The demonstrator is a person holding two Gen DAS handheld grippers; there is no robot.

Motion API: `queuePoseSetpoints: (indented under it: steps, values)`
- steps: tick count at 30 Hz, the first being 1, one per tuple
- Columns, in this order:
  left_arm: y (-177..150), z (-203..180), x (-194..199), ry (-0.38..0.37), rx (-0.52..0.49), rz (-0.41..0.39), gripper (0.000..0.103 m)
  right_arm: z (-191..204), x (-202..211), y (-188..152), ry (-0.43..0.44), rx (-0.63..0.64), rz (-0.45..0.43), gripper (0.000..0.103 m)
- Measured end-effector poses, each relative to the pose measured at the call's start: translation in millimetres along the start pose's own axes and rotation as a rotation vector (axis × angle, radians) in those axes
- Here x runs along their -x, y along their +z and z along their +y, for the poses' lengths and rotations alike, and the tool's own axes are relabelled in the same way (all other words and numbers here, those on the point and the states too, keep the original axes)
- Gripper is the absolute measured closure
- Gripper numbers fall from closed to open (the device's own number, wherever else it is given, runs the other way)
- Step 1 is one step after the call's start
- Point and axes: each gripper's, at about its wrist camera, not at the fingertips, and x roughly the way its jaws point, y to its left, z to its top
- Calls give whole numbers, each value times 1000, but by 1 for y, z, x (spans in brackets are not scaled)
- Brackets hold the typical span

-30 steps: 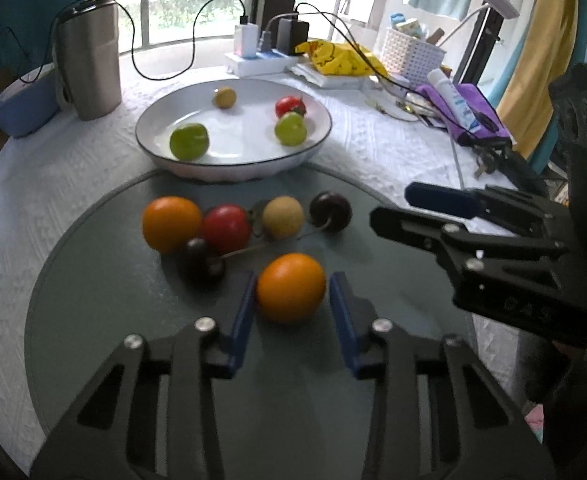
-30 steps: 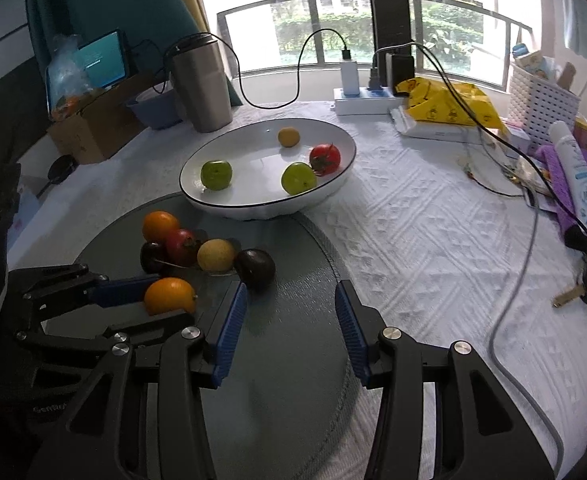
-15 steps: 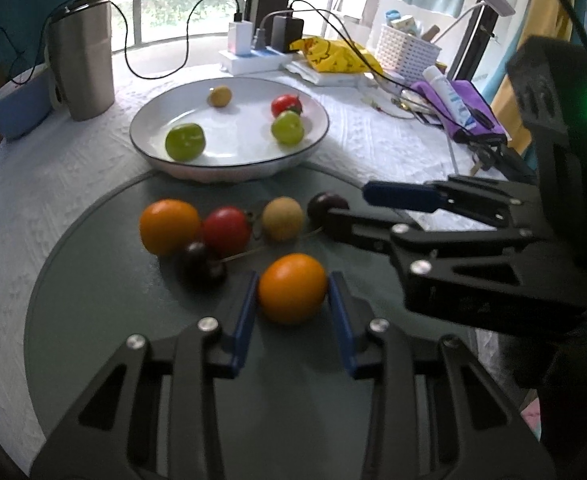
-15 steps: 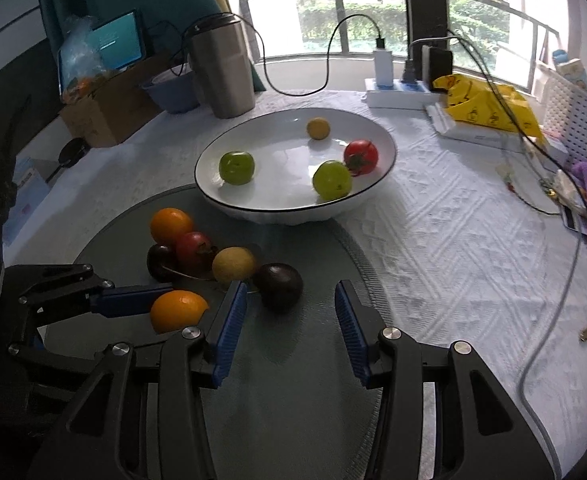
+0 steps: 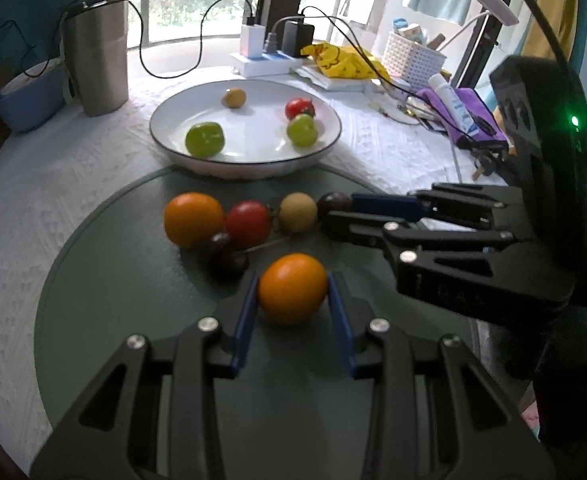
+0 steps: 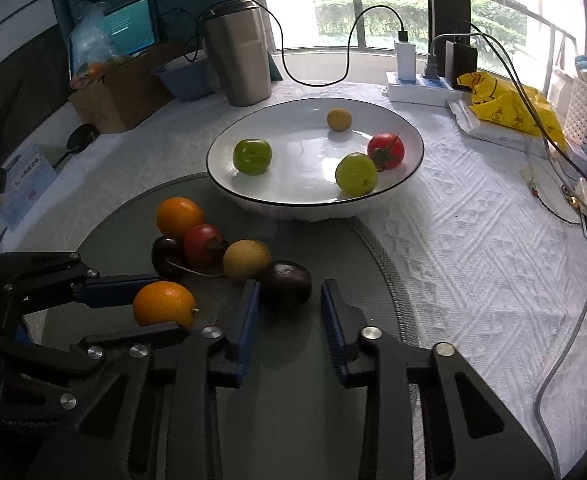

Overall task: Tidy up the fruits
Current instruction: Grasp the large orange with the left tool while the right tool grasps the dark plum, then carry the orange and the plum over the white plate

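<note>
Pick-up step: left gripper (image 5: 292,294) pads touch the near orange (image 5: 292,288) on the glass turntable (image 5: 93,300), right gripper (image 6: 289,304) fingers apart around the dark plum (image 6: 286,283) — next, judged: close, lift both into the white bowl (image 6: 413,168), which holds 4 fruits.

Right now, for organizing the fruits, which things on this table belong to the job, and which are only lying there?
Belong to the job:
- white bowl with four fruits inside
- orange between the left gripper pads
- dark plum at the right gripper
- other loose fruits on the grey mat

Just lying about:
- steel tumbler
- power strip
- yellow bag
- white basket
</note>
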Motion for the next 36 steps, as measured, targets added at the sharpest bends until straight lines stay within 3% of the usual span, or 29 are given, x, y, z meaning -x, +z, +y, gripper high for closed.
queuePoseSetpoints:
  steps: [19, 36]
  values:
    - [-2, 7, 30, 12, -6, -69, 67, 17, 31, -1, -53, 11, -67, 75]
    - [26, 34, 47, 58, 13, -150, 67, 21, 44, 25, -70, 29, -119, 75]
